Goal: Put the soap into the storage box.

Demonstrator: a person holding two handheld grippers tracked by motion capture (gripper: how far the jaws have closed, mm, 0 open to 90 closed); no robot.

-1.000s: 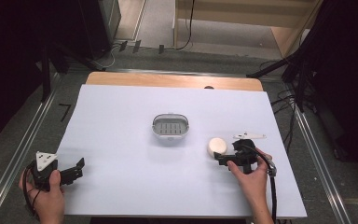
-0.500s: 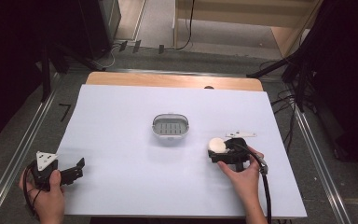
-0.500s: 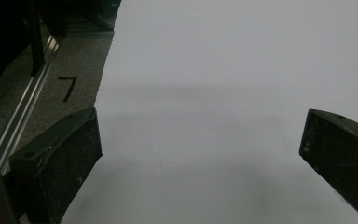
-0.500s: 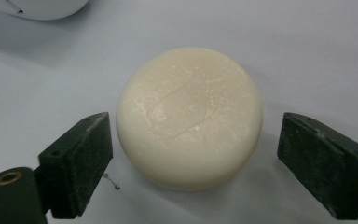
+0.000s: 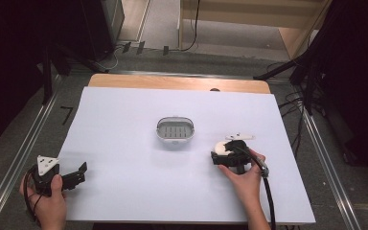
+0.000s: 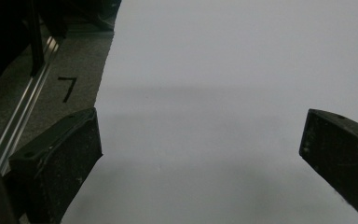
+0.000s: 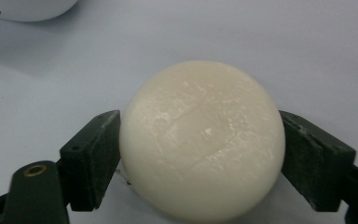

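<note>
The person's right gripper [image 5: 219,154] had its jaws closing around a round, cream-white bar of soap [image 7: 200,142], and in the right gripper view both black pads sat flush against its sides, so it looked to me like the grip was being made just then. The soap lay on the white table [image 5: 124,124], toward the right side and a little nearer the person than the soap dish [image 5: 175,129], which stood empty at the middle, its slotted floor bare. A small flat white piece [image 5: 240,136] lay just beyond the gripper; I couldn't tell what it was. Over at the near left corner the left gripper [image 5: 74,175] was held low above the table with its jaws wide apart and nothing between them, as the left gripper view made plain, with just bare tabletop ahead. As far as I could judge, the work had hardly begun: the soap had been reached and was being pinched, but it was not yet lifted, and the carry across to the dish and the setting down inside it were all left to do.
</note>
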